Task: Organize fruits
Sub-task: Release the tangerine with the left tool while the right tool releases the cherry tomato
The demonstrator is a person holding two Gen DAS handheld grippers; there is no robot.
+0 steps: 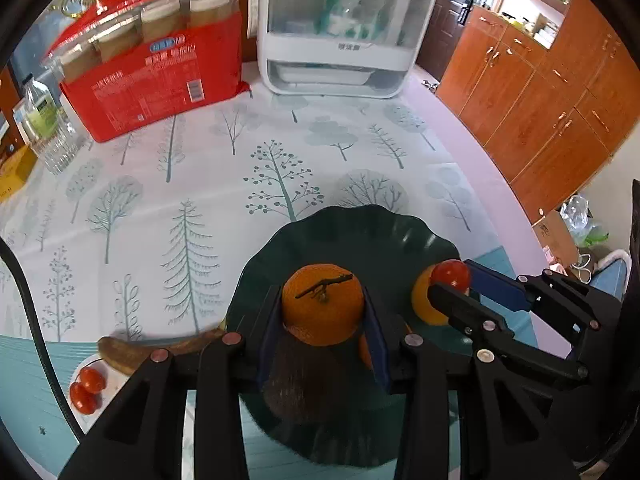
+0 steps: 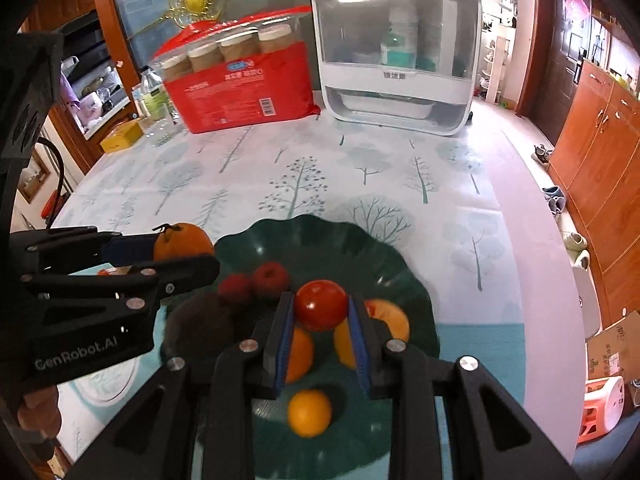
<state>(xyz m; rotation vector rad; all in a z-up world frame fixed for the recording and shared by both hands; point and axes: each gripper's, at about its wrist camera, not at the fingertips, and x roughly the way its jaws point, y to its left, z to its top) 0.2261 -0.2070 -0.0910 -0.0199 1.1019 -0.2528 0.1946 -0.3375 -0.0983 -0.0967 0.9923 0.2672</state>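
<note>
My left gripper is shut on an orange with a stem and holds it over the dark green scalloped plate. It also shows in the right wrist view. My right gripper is shut on a red tomato, above the plate. That tomato also shows in the left wrist view. In the plate lie several oranges, two red fruits and a brown fuzzy fruit.
A banana and two small tomatoes lie on a white dish left of the plate. At the back stand a red bag of jars, a white appliance and a bottle. Wooden cabinets stand on the right.
</note>
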